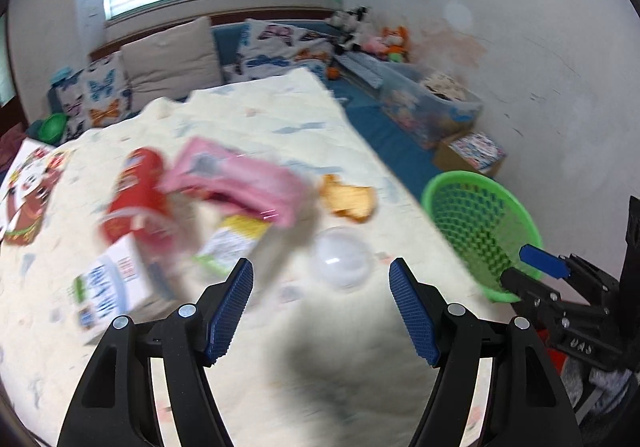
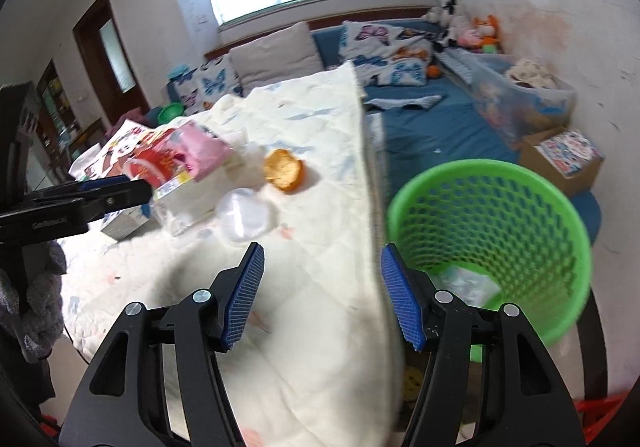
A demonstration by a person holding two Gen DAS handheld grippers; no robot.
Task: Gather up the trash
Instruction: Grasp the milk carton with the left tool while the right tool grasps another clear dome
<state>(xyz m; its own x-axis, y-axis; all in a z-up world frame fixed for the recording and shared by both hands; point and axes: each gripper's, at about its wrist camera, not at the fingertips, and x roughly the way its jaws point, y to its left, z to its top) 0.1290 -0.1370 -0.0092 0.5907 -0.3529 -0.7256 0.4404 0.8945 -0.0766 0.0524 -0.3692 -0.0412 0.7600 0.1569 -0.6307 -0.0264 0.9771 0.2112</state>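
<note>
- Trash is lying on a cream quilt [image 1: 260, 119]: one red can [image 1: 136, 203], one pink packet [image 1: 236, 183], one white carton [image 1: 108, 287], one yellow-and-white wrapper [image 1: 232, 243], one orange peel [image 2: 283, 168] and one clear plastic dome [image 1: 342, 261].
- One green mesh basket [image 2: 492, 231] is standing beside the quilt's edge, holding one pale wrapper [image 2: 466, 283].
- The left claw [image 1: 321, 307] is hovering released and empty, near the dome.
- The right claw [image 2: 322, 295] is likewise gaping, gripping nothing, over the quilt's edge.
</note>
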